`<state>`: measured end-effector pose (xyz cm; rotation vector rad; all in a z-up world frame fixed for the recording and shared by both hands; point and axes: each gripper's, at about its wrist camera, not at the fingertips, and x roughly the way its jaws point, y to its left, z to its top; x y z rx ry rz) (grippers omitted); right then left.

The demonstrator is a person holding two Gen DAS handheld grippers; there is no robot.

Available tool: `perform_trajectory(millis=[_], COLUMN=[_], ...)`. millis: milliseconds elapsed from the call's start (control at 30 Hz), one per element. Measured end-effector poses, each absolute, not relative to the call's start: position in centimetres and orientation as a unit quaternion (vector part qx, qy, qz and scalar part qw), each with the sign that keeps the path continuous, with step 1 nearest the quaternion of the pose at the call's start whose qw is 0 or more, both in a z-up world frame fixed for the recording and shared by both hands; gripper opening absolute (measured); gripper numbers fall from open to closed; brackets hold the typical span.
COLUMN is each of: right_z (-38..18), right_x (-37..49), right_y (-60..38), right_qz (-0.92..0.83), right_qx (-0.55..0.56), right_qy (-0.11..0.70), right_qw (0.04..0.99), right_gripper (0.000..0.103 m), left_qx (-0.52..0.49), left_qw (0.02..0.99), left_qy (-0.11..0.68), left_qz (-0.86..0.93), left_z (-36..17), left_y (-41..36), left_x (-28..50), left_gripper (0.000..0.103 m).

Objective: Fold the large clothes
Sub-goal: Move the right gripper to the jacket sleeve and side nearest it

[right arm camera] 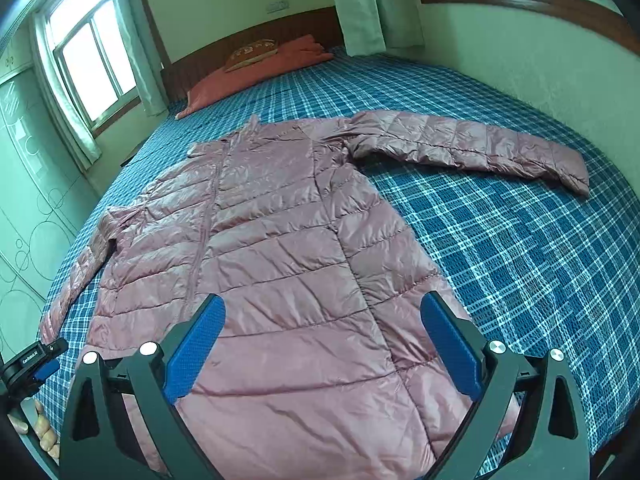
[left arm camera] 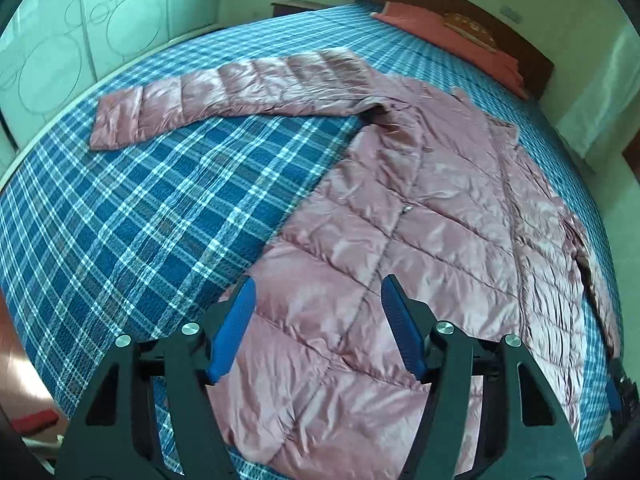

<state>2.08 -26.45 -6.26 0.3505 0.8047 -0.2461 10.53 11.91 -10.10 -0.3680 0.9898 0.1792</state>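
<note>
We are at the start: the jacket (left arm camera: 400,220) lies flat on the bed (left arm camera: 140,208), its hem just below both grippers, left (left arm camera: 318,300) and right (right arm camera: 322,320), both released. Next, we pinch the hem.

Bedroom in a home.
Marked by a wide bed (right arm camera: 520,240) under a blue plaid sheet, pillows (right arm camera: 240,76) against a dark wooden headboard (right arm camera: 304,24), curtained windows (right arm camera: 92,64), and a wardrobe (left arm camera: 80,32) patterned with circles.
</note>
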Motion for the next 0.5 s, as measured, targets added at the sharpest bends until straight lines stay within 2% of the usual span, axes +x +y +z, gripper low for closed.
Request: perform_trajectory(millis=[33, 67, 200, 267, 300, 500], right_z=[-6.7, -7.3, -9.5, -10.4, -10.8, -13.9], right_x=[2.4, 2.9, 3.1, 2.9, 2.8, 1.8], right_y=[-27.3, -28.5, -34.7, -38.1, -39.9, -50.5], right_qz=[-0.123, -0.129, -0.135, -0.148, -0.155, -0.196], right_qx=[0.179, 0.192, 0.303, 0.347, 0.368, 0.509], right_qy=[0.392, 0.4, 0.379, 0.356, 0.338, 0.223], right_qw=[0.894, 0.887, 0.864, 0.855, 0.852, 0.808], right_gripper=[0.059, 0.051, 0.052, 0.058, 0.063, 0.064], left_qx=[-0.189, -0.196, -0.219, -0.238, -0.247, -0.28], left_qw=[0.856, 0.852, 0.844, 0.838, 0.834, 0.826], left_qy=[0.474, 0.475, 0.468, 0.461, 0.46, 0.437], left_qz=[0.086, 0.099, 0.145, 0.168, 0.18, 0.218], left_z=[-10.6, -11.1, -12.7, -13.5, -13.9, -15.4], left_y=[12.8, 13.7, 17.0, 18.8, 19.6, 22.6], left_x=[11.0, 11.4, 12.9, 13.4, 13.6, 14.0], left_gripper=[0.057, 0.054, 0.055, 0.075, 0.08, 0.083])
